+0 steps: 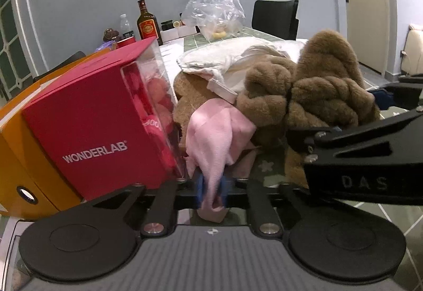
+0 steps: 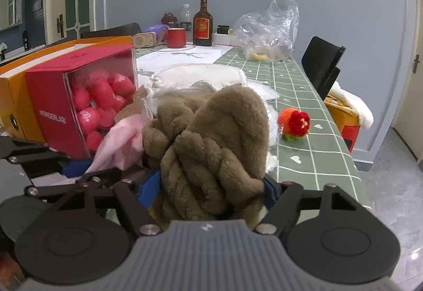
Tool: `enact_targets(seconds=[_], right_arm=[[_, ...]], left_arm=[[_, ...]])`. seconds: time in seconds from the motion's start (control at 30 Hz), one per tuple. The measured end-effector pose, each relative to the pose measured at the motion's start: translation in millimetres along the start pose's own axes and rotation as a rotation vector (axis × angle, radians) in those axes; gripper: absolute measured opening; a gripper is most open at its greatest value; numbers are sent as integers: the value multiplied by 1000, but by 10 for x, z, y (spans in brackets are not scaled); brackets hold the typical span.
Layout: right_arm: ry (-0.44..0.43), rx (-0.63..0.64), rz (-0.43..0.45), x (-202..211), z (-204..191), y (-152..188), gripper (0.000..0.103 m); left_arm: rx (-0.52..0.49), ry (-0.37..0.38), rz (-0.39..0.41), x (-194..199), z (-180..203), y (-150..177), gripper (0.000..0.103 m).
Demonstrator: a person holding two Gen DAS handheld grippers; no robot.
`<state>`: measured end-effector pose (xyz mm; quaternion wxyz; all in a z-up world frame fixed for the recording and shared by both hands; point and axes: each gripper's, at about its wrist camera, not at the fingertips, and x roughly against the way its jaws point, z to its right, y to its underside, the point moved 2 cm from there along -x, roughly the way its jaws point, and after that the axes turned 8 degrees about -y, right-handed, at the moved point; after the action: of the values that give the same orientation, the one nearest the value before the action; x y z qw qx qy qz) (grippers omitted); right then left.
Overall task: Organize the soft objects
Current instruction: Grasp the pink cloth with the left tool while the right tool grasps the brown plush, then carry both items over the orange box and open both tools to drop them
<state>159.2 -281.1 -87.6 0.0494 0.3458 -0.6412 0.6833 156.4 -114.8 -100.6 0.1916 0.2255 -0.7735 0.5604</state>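
Pinching one pink cloth (image 1: 211, 137) between its blue pads, the left gripper (image 1: 211, 192) is clamped tight on the cloth's lower fold, close to the camera. Beside it, the right gripper (image 2: 211, 190) has its two blue pads pressed against either side of one brown plush bundle (image 2: 211, 148), which bulges up between the jaws.

Both soft things lie at the near end of a green checked tablecloth (image 2: 304, 84), the pink cloth touching the brown plush's left side. Just left stands one red WONDERLAB box (image 1: 92, 127) with a clear front, full of pink-red pouches, leaning against one orange box (image 1: 18, 137). Behind the plush lies one white fabric piece (image 1: 224, 58). To the right, apart, sits one small crocheted red-and-orange toy (image 2: 294, 123).

Farther back: one red mug (image 2: 175, 37), one brown liquor bottle (image 2: 202, 22), one clear plastic water bottle (image 2: 186, 16), and one crumpled clear plastic bag (image 2: 269, 29). Two dark chairs show, one on the left (image 2: 111, 30) and one on the right (image 2: 321, 66).
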Motion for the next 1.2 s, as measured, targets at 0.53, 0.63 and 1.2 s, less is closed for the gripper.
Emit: enact_targets(seconds=[0.53,0.63,1.2], right_arm=[[42,-120,105,861,-152,77,49],[74,-113,128,1031,-329,71,49],[-267,-180,249,598,-1805,-1198,50]], left_arm=[[116,90,103,853,-565,-40,6],[155,117,125,1038,-797,-47,6],[301,-2,271,1524,-3035,-583,6]])
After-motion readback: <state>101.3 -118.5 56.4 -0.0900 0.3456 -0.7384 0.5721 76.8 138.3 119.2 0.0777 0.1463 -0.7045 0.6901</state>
